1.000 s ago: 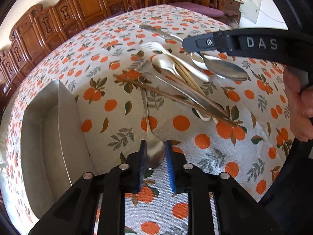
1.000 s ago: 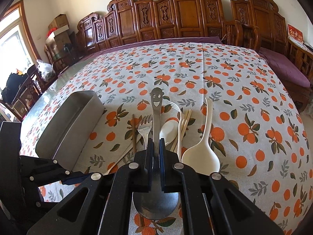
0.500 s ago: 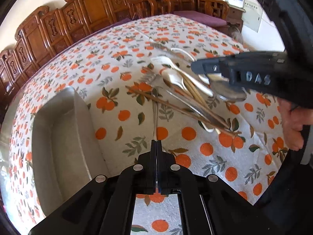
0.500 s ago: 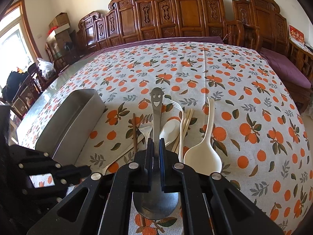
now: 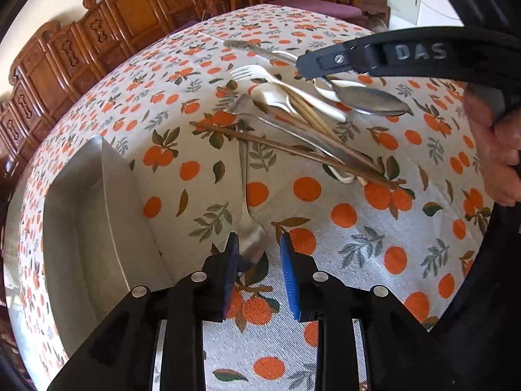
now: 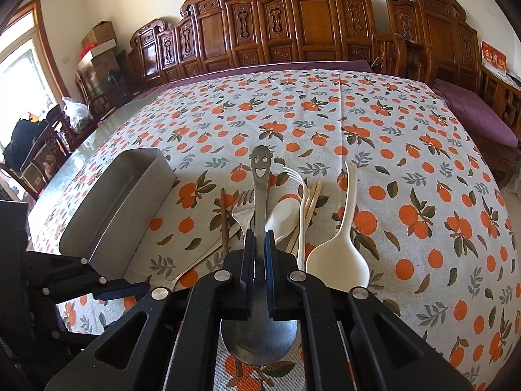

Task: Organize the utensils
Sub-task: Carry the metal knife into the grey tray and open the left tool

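Your right gripper (image 6: 259,244): level, jaws clamped on the smiley-handled steel spoon (image 6: 259,176) above the utensil pile. Your left gripper (image 5: 259,251): angled down, jaws apart, straddling a plain steel spoon (image 5: 249,231) on the orange-print tablecloth (image 5: 358,228) beside the rectangular steel tray (image 5: 84,215).

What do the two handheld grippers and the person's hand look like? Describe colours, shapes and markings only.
Both the left gripper and the right gripper are matte black angular frames with silver round bolts and blue ribbed finger pads. Raised grey letters "DAS" mark the right one's side. The bare hand shows no sleeve.
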Available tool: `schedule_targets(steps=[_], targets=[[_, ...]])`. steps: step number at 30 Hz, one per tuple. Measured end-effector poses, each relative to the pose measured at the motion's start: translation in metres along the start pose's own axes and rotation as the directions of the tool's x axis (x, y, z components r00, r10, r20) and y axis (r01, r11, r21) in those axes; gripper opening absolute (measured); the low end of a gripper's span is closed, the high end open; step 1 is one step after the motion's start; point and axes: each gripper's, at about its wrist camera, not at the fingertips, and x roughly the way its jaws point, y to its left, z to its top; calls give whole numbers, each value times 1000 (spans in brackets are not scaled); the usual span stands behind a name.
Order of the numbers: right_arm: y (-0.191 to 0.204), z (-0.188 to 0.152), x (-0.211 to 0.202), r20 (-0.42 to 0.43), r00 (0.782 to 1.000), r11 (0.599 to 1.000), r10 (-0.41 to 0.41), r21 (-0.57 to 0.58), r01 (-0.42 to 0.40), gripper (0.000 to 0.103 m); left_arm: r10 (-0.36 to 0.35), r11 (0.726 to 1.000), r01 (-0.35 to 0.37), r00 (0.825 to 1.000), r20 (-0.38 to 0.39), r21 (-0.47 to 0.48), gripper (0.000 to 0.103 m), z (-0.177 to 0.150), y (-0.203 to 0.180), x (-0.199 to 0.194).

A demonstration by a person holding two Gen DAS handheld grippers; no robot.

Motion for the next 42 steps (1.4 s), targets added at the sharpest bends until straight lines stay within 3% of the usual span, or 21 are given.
schedule_targets(steps=[16, 21, 24, 26, 28, 34, 42], targets=[[1, 0, 1, -2, 1000, 1000, 3, -3, -3, 7, -40, 995, 40, 999, -6, -87, 24, 20, 16, 8], [1, 0, 1, 0, 1000, 1000, 3, 1, -3, 7, -75, 990, 69, 996, -49, -119, 23, 28, 20, 22], [1, 0, 0, 2, 1000, 1000, 5, 1, -5, 7, -100, 984, 91, 993, -56, -150, 18, 30, 25, 27], [1, 1, 0, 1, 1000, 1000, 7, 0, -7, 7, -105, 982, 92, 992, -72, -162, 5, 31, 27, 28], [1, 1, 0, 1, 1000, 1000, 9, -3, -9, 7, -115, 980, 98, 989, -91, -172, 3, 32, 28, 29], [0, 1, -1, 4, 1000, 1000, 10, 1, -10, 7, -103, 982, 80, 986, -128, -170, 1, 26, 25, 22], [2, 0, -2, 3, 1000, 1000, 14, -2, -14, 7, -118, 971, 91, 987, -108, -223, 1, -5, 29, 1]])
